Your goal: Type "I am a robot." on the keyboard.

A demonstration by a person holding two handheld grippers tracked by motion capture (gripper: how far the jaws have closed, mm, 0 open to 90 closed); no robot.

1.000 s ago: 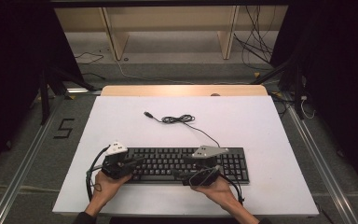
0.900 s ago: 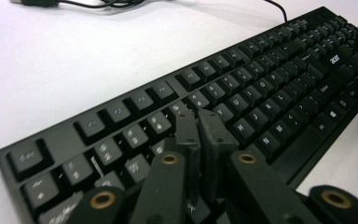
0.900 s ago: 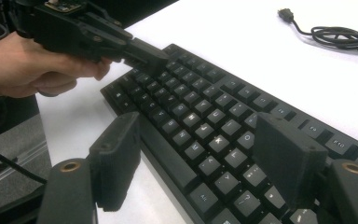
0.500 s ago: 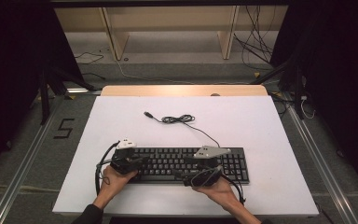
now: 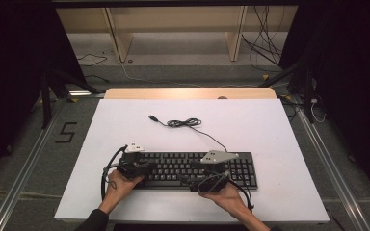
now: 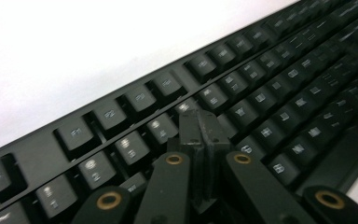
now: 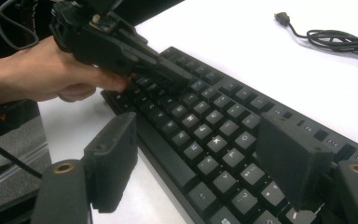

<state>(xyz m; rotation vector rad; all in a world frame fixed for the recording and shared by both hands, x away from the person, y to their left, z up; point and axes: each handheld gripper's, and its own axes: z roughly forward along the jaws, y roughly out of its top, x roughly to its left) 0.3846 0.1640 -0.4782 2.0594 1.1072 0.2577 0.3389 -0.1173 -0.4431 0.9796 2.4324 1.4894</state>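
Observation:
A black keyboard [image 5: 173, 166] [image 6: 261, 79] [image 7: 214, 121] lies across the front of the white table [image 5: 270, 125]. My left gripper [image 5: 147, 167] [image 6: 200, 123] is shut with nothing in it. Its joined tips sit low over the number row near the keyboard's left end, and the right gripper view shows that gripper [image 7: 179, 78] in a hand. My right gripper [image 5: 193, 183] [image 7: 200, 158] stands open over the keyboard's front edge: one pad hangs off the edge above the table, the other above the keys. The keyboard's cable [image 5: 185, 123] [image 7: 335, 39] lies coiled behind it and ends in a USB plug [image 5: 151, 117] [image 7: 282, 17].
A wooden strip [image 5: 188, 93] runs along the table's far edge, with a wooden frame [image 5: 173, 29] and loose floor cables [image 5: 270, 48] beyond it. Metal rails flank the table, and a "5" mark [image 5: 66, 132] is on the floor at the left.
My left gripper has moved right, from the keyboard's left end to over its keys. The right gripper and the keyboard have stayed put.

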